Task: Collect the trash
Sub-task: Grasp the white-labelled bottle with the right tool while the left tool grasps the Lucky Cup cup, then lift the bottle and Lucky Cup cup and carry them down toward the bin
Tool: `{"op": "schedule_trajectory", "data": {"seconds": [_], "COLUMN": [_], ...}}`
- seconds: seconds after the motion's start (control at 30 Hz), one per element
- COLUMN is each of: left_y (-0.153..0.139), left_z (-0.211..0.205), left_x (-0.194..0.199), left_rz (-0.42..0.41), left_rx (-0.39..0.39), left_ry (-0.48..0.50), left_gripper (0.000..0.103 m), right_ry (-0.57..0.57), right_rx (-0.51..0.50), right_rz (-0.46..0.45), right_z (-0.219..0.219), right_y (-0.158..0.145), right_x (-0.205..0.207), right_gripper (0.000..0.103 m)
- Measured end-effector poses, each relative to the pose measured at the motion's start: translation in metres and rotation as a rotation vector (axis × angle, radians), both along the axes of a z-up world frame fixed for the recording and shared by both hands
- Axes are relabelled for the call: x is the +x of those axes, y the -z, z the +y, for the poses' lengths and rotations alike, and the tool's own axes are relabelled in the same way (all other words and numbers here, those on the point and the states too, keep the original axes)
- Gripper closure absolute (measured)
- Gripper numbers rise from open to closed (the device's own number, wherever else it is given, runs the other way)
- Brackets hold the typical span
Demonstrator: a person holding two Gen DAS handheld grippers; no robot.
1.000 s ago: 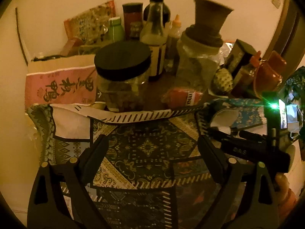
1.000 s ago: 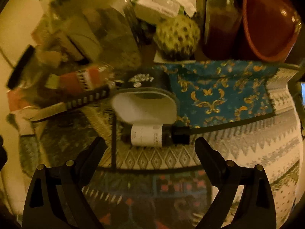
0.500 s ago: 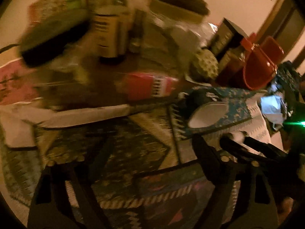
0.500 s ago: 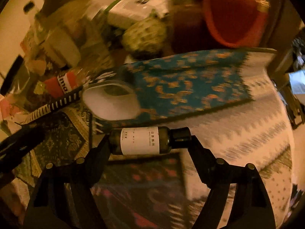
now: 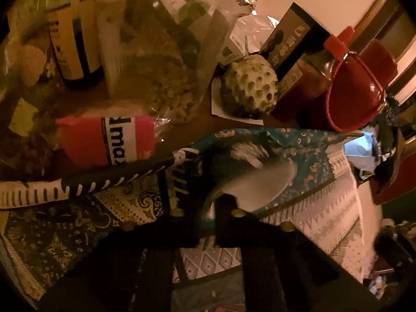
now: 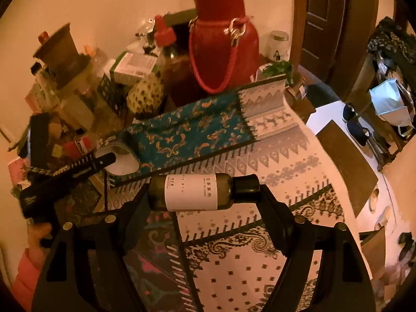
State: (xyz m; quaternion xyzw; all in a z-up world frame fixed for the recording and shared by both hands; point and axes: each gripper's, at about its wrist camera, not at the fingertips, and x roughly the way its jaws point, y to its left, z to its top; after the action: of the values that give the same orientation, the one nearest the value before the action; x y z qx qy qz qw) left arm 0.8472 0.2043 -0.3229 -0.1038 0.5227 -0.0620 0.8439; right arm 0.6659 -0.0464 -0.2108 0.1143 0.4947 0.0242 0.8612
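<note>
Now the right hand-held gripper (image 6: 202,195) around a lifted bottle (image 6: 192,192); left hand-held gripper (image 5: 208,205) newly pinched on a cup (image 5: 257,184).

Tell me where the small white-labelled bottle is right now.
In the right wrist view the bottle lies crosswise between the right gripper fingers, held above the patterned cloth, with the paper cup at its upper left.

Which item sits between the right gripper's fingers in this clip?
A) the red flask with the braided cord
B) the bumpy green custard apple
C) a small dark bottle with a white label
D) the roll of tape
C: the small dark bottle with a white label lies crosswise, clamped end to end in the right gripper, lifted above the patterned tablecloth.
</note>
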Motion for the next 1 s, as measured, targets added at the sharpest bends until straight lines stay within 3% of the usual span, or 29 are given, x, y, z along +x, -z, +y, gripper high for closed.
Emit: {"op": "schedule_trajectory", "data": {"seconds": [0.17, 0.43, 0.6, 1.0], "left_y": [-0.030, -0.107, -0.160, -0.240], "left_z": [-0.013, -0.035, -0.060, -0.121], "left_x": [-0.030, -0.104, -0.161, -0.303], "left_rz": [-0.074, -0.226, -0.341, -0.542], "left_rx": [0.054, 0.099, 0.119, 0.134], "left_ry": [-0.004, -0.028, -0.079, -0.228], "left_gripper": [0.100, 0.100, 0.100, 0.100], "right_ry": [-0.033, -0.119, -0.189, -0.347], "right_rx": [0.011, 0.045, 0.075, 0.103], "right_rz": [-0.044, -0.154, -0.249, -0.436], "right_z": [-0.001, -0.023, -0.044, -0.087], "right_y": [-0.011, -0.051, -0.082, -0.139], "right_x": [-0.008, -0.045, -0.081, -0.159], "right_gripper": [0.026, 0.026, 0.026, 0.026]}}
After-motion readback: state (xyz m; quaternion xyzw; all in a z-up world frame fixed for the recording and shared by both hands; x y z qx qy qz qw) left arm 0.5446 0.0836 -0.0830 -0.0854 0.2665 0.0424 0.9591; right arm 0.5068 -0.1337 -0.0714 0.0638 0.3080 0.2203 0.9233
